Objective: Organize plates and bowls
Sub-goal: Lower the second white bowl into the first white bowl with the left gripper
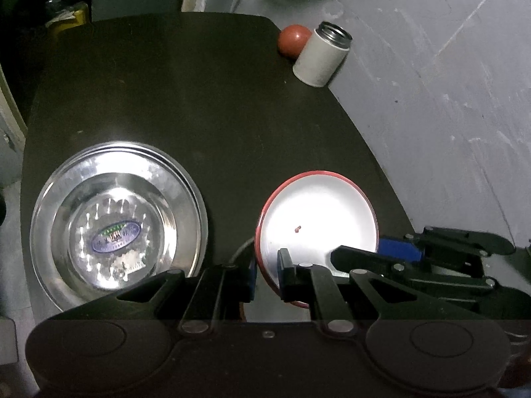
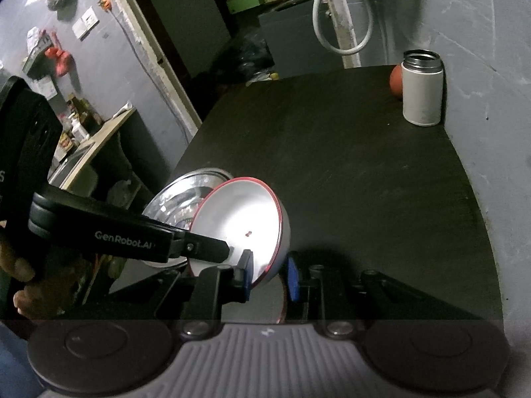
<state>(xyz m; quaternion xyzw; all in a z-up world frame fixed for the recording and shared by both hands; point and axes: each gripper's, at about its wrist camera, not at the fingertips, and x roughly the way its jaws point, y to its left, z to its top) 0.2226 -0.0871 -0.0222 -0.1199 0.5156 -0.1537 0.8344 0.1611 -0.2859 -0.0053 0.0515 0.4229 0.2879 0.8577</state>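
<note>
A white bowl with a red rim [image 1: 318, 222] hangs tilted over the dark table [image 1: 199, 99]. My left gripper [image 1: 267, 273] is shut on its near-left rim, one finger inside and one outside. My right gripper [image 1: 375, 252] grips the right rim the same way. In the right wrist view the bowl [image 2: 245, 219] leans left, its wall between the right gripper's [image 2: 269, 275] blue pads [image 2: 247, 273]. The left gripper's upper finger [image 2: 209, 248] lies on the bowl's inside. Stacked steel plates [image 1: 116, 219] with a blue sticker rest on the table to the left, partly hidden behind the bowl [image 2: 179, 195].
A white flask with a steel mouth [image 1: 322, 54] stands at the table's far right corner by the grey wall, a red-brown ball [image 1: 293, 39] behind it. The table's left edge drops off beside the plates. A person's hand [image 2: 20, 265] holds the left gripper.
</note>
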